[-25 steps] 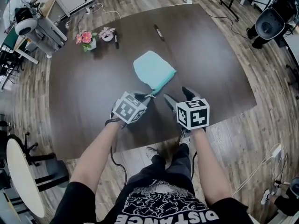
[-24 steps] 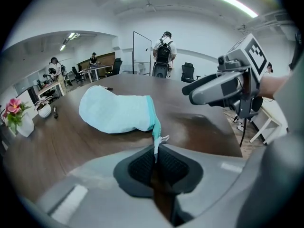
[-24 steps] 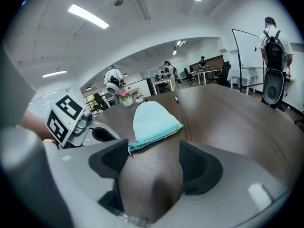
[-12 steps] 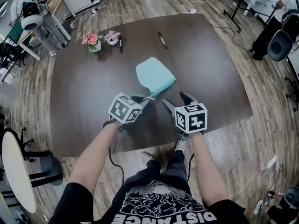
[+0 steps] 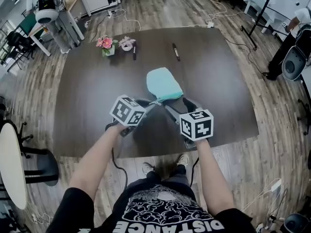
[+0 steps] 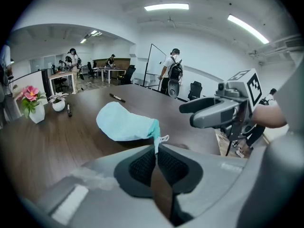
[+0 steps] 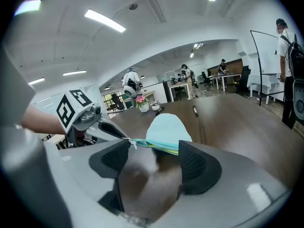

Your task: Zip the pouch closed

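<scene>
Pouch end [image 6: 155, 135] in closed left gripper [image 6: 156, 151]

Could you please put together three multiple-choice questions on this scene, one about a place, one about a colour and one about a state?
1. Where does the pink flower stand on the table?
A. Near the far edge, on the left.
B. Against the pouch.
C. At the near edge.

2. What colour is the pouch?
A. Red.
B. Light turquoise.
C. Black.

3. How is the left gripper?
A. Wide open over bare table.
B. Shut on a marker.
C. Shut on the pouch's zip end.

Answers:
1 A: the head view shows it near the far edge, left of the pouch.
2 B: every view shows that colour.
3 C: the left gripper view shows the jaws together on the turquoise strip.
</scene>
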`<state>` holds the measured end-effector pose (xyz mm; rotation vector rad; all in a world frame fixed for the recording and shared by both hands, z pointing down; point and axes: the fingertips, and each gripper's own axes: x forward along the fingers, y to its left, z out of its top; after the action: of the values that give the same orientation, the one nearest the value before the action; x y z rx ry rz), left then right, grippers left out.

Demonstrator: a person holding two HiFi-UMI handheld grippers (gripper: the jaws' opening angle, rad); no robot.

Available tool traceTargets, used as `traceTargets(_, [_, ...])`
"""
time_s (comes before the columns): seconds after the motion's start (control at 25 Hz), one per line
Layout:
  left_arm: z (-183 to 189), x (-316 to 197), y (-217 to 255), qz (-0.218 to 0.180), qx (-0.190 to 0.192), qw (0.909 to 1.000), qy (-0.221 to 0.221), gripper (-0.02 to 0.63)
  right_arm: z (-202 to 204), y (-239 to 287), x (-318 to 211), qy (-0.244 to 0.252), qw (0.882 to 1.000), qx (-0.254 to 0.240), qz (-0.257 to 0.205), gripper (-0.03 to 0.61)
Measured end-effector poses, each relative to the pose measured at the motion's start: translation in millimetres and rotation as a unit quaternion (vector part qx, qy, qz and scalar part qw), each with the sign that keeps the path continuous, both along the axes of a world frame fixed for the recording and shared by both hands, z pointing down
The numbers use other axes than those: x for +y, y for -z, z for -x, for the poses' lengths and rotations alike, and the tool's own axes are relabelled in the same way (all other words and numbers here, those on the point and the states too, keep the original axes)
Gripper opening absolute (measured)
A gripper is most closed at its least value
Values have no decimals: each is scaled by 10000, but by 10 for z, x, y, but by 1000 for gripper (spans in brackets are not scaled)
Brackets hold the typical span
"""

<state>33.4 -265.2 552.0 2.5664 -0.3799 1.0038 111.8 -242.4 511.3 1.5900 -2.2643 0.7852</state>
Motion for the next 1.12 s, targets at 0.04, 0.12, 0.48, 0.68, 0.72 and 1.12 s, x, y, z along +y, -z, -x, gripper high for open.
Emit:
traceTargets(0.04, [-5,-10,30,-15,8,10000,9,20,23,20,-19,81,10000,-28,-29,330])
traceTargets(0.12, [-25,-27,115,-76,34,10000,4,20,67,60,-60,236,9996,-108,-92,330])
traceTargets(0.48, [-34,-62,257,-112,17,9999,66,20,289,127,-192,984,9943,-381,-165,302])
traceTargets(0.68, [-61,-30,333,-150,39,9998,124,20,388,136,-202,1337,9897,-492,-141,278])
traceTargets(0.72, [-64,-24,345,-164,42,9998,138,20,413,139,-194,1414,9885,-523,-146,274])
traceTargets(1.12, [-48,53,404,-223,66,9991,364,20,589,177,-121,1866,9782,-895,-165,198])
